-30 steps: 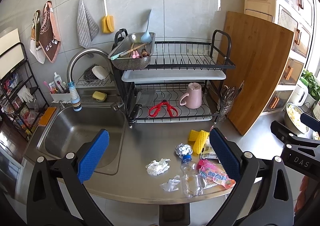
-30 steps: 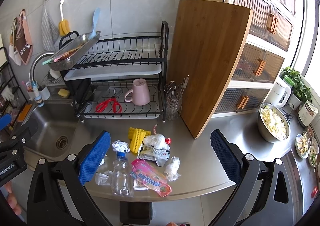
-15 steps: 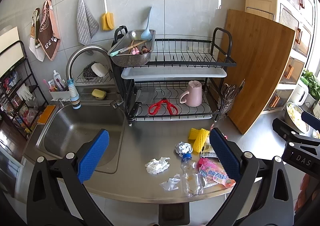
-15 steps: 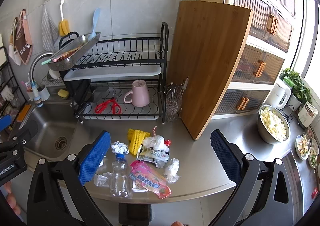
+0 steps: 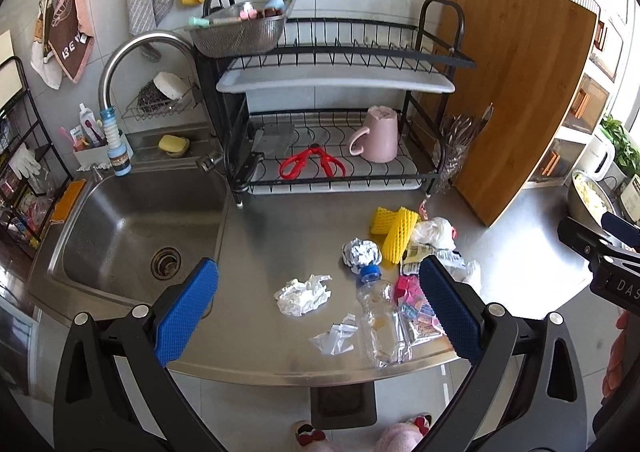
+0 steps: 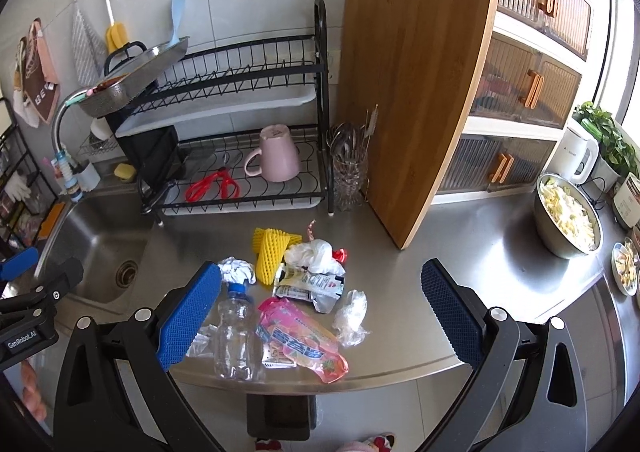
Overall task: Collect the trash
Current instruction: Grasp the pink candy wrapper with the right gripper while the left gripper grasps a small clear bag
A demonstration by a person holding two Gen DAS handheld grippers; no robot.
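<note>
Trash lies in a pile on the steel counter (image 5: 280, 236) near its front edge: a crushed clear bottle (image 5: 380, 324) (image 6: 235, 336), a crumpled white paper (image 5: 304, 294), a foil ball (image 5: 360, 254) (image 6: 237, 268), yellow foam netting (image 5: 396, 232) (image 6: 270, 248), a pink snack bag (image 6: 300, 340) (image 5: 416, 304), a white wrapper (image 6: 310, 284) and clear plastic scraps (image 6: 351, 316). My left gripper (image 5: 320, 312) is open and empty, above the paper and bottle. My right gripper (image 6: 320, 316) is open and empty, above the pink bag.
A sink (image 5: 132, 228) lies to the left. A black dish rack (image 5: 340, 111) with a pink mug (image 5: 378, 135) and red scissors (image 5: 312, 165) stands behind the pile. A wooden board (image 6: 416, 83) leans at the right. A bowl of food (image 6: 568, 219) sits far right.
Both grippers have moved forward and tilted down toward the trash pile, which now looks closer. Nothing was taken hold of.
</note>
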